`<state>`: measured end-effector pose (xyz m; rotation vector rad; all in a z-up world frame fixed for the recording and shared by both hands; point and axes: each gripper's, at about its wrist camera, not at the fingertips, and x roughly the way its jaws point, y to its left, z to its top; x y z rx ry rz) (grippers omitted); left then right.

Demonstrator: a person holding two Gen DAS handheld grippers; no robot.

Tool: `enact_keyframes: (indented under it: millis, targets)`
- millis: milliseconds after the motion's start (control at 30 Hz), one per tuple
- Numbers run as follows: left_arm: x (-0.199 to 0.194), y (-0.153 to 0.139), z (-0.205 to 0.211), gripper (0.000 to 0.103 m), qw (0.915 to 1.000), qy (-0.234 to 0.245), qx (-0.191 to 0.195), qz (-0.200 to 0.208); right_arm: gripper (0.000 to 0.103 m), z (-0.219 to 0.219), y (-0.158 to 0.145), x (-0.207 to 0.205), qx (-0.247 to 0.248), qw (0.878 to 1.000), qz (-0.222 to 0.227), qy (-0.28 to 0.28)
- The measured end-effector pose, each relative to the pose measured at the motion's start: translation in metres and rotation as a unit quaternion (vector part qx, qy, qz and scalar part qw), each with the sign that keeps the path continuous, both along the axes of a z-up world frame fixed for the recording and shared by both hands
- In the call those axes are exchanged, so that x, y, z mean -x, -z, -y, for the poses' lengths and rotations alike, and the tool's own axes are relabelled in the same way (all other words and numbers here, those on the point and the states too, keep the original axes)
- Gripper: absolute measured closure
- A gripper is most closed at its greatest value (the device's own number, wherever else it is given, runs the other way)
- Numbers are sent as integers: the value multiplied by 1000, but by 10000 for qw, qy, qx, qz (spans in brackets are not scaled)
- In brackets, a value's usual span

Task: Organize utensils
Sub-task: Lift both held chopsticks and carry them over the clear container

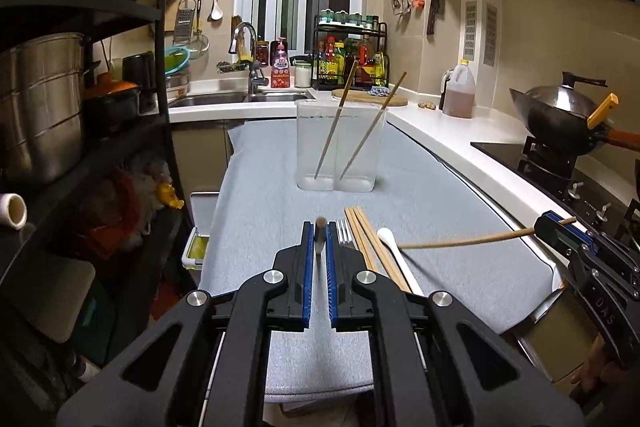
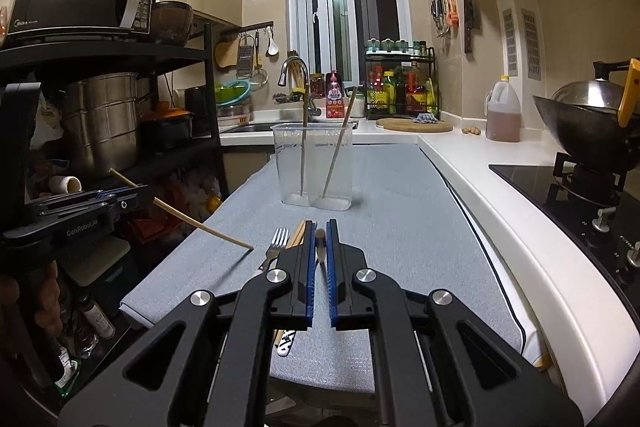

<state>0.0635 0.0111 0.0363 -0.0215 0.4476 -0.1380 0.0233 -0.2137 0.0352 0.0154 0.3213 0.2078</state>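
In the left wrist view the left gripper [image 1: 319,237] clamps a chopstick [image 1: 319,241] above the grey mat [image 1: 256,211], loose chopsticks [image 1: 366,235] at its near edge, while in the right wrist view the right gripper [image 2: 319,241] pinches another chopstick [image 2: 320,247] short of the clear container [image 2: 313,167] at the far edge.

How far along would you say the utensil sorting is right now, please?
Done: two chopsticks stand in the clear container. In hand: each hand-held gripper, left and right, clamps one chopstick. Left: loose chopsticks, fork and white spoon lie on the cloth.
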Motion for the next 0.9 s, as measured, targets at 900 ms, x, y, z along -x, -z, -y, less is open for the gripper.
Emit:
enact_keyframes:
  millis: [900]
  targets:
    - [-44,-77,-4,97,9995,248,27,-188,98,2,-90,-58,-218,9991,84,-350]
